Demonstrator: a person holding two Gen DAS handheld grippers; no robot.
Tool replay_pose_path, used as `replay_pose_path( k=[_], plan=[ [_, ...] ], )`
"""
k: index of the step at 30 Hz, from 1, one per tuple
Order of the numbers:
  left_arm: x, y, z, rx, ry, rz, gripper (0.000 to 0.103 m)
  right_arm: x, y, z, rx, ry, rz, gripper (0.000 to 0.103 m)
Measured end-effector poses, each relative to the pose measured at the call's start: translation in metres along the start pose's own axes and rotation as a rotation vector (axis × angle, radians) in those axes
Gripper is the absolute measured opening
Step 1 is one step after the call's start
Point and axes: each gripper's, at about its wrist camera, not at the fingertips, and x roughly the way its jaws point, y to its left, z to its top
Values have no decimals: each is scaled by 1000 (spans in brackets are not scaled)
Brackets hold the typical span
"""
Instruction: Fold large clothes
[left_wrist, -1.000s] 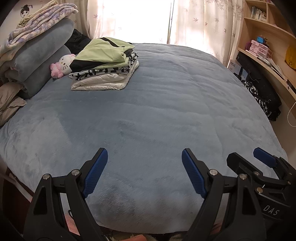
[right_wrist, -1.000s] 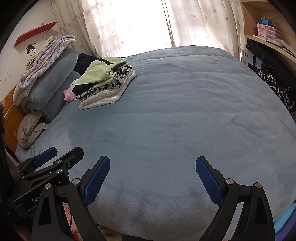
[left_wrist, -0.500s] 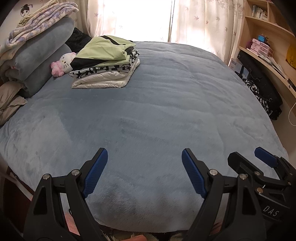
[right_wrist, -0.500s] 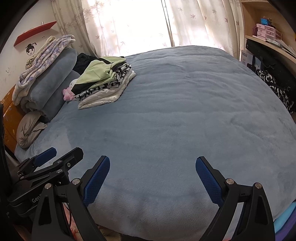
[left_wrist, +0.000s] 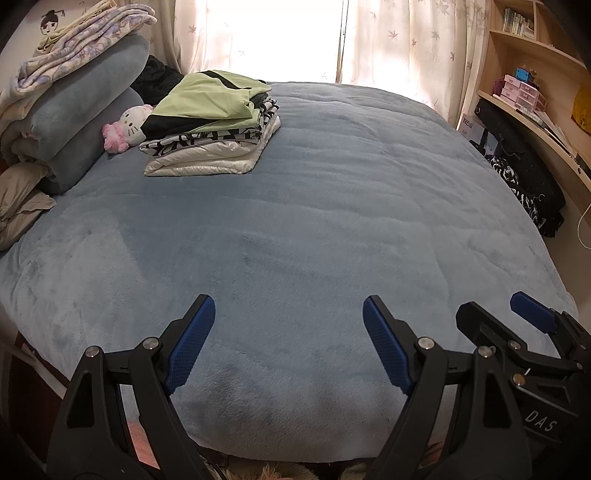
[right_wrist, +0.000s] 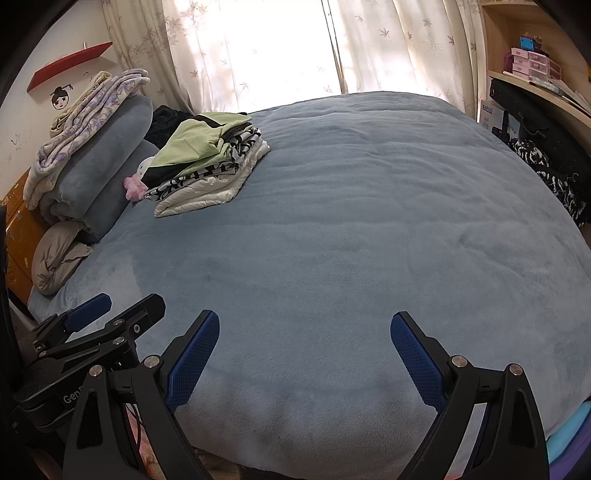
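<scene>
A stack of folded clothes (left_wrist: 210, 125) (right_wrist: 207, 166) lies at the far left of the bed (left_wrist: 314, 229) (right_wrist: 351, 229), a light green garment on top, black-and-white and white ones beneath. My left gripper (left_wrist: 289, 317) hangs open over the bed's near edge with nothing between its blue pads. My right gripper (right_wrist: 304, 332) is open there too, also holding nothing. Each gripper shows at the side of the other's view: the right gripper (left_wrist: 517, 325) at the right in the left wrist view, the left gripper (right_wrist: 110, 310) at the left in the right wrist view. Both are far from the stack.
Rolled grey-blue bedding (left_wrist: 77, 110) topped with a patterned blanket (left_wrist: 81, 29) is piled at the left, with a white and pink plush toy (left_wrist: 127, 127) beside it. Curtains (left_wrist: 258, 37) cover the window behind. A wooden shelf (left_wrist: 535, 85) and dark bags (left_wrist: 524, 173) stand along the right.
</scene>
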Motion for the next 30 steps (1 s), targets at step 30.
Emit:
replay_pose_path(
  k=[30],
  plan=[
    [5,2,-7,-21,26,1,80,6,-2,-4,-12,15,-10,95]
  ],
)
